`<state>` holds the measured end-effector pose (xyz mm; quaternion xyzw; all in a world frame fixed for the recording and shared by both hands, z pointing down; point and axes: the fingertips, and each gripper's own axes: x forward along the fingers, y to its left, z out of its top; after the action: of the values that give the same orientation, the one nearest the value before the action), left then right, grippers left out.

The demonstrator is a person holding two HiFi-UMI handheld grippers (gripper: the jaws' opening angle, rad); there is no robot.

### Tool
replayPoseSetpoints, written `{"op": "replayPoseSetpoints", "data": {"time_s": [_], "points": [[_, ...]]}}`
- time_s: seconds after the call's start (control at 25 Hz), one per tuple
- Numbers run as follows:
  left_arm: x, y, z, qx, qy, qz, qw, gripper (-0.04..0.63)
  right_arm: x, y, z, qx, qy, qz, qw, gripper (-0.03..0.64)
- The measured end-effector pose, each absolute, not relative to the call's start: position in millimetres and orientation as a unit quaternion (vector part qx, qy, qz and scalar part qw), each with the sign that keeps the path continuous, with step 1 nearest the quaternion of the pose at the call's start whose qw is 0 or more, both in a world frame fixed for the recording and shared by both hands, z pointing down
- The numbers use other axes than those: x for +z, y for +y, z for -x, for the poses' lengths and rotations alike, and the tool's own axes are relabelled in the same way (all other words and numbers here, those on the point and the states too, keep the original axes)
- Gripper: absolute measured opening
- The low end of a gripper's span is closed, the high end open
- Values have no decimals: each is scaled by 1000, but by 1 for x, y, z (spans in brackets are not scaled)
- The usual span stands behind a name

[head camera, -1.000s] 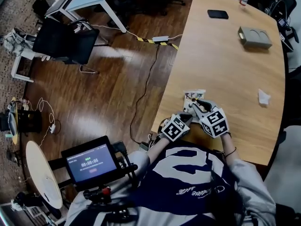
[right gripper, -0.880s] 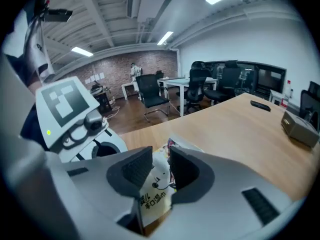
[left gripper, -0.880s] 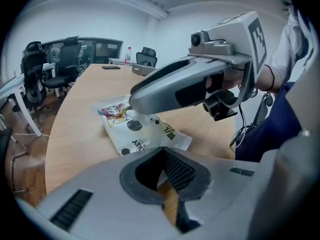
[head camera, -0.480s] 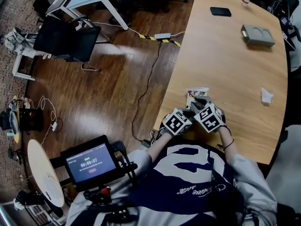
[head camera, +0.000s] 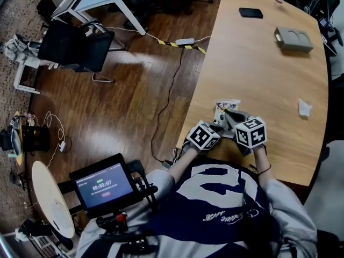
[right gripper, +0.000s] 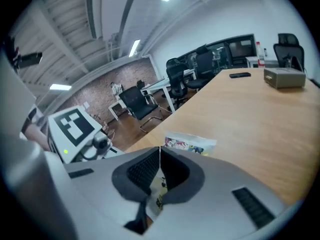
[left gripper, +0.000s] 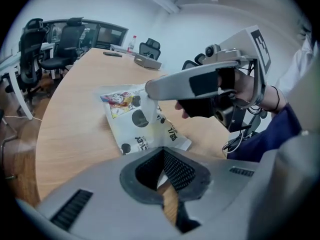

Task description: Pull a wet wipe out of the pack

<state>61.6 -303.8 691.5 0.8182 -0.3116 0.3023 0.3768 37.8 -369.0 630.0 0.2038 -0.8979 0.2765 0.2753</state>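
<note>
The right claw [left gripper: 150,89] is closing, its tips pinching a white wet wipe [left gripper: 146,106] drawn up from the pack [left gripper: 134,131] on the desk [left gripper: 70,119]. The left claw [left gripper: 163,151] is clenched on the pack's near edge.

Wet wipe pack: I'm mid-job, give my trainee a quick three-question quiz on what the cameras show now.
1. Multiple choice: which gripper pinches the white wipe sticking out of the wet wipe pack? A left, B right, C neither.
2. True or false: the pack stands upright on the table.
3. Short answer: in the head view, what lies on the table right of the pack?
Key: 1 B, the right gripper, its jaws closing on the wipe. 2 False: it lies flat, near edge in the left gripper. 3 A crumpled white sheet.
</note>
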Motion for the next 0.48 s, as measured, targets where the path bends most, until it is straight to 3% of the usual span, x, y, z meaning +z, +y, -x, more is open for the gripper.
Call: {"op": "replayPoseSetpoints", "data": {"time_s": [0.48], "points": [[692, -303, -61, 306, -314, -813, 382, 1, 575, -366, -62, 336, -899, -236, 154, 5]]}}
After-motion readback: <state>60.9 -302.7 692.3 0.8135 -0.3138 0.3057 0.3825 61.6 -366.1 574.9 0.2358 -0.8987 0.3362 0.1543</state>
